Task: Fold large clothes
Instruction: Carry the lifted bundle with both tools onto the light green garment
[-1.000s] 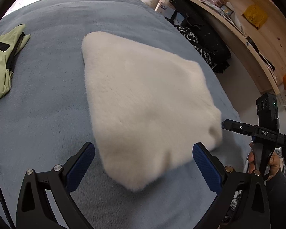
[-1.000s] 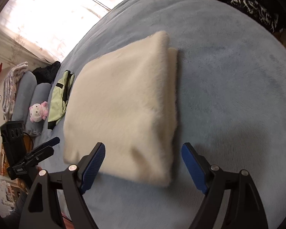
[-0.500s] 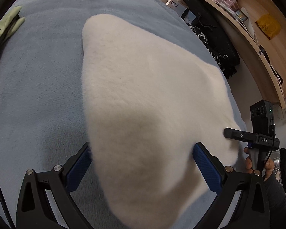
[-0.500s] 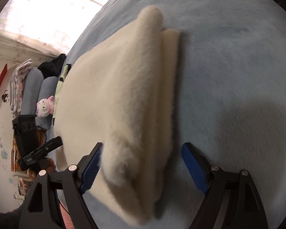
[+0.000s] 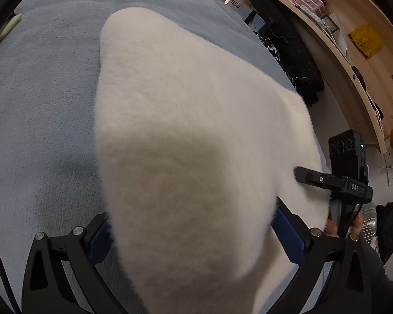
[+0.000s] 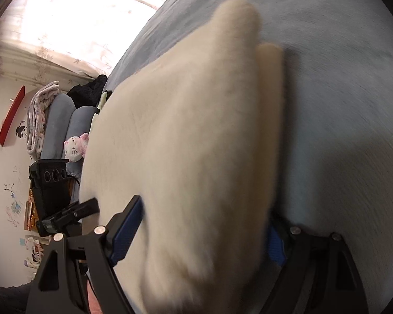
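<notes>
Fleece garment (image 5: 196,136), cream, folded, lies mid-bed on blue blanket (image 5: 39,99). Left gripper (image 5: 191,233) and right gripper (image 6: 204,233) both wide open, straddling near corners, gripping nothing. Judged soft, bulky, light; pinch near edge through all layers.

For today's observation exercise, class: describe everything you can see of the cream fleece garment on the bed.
The cream fleece garment looks thick, plush and fluffy, plain off-white with no visible pattern. It is folded into a flat, roughly four-sided bundle; the right wrist view shows a second layer along one edge. It lies on the blue blanket. Its near edge sits between the open left tongs and the open right tongs; whether the pads touch it is unclear.
</notes>
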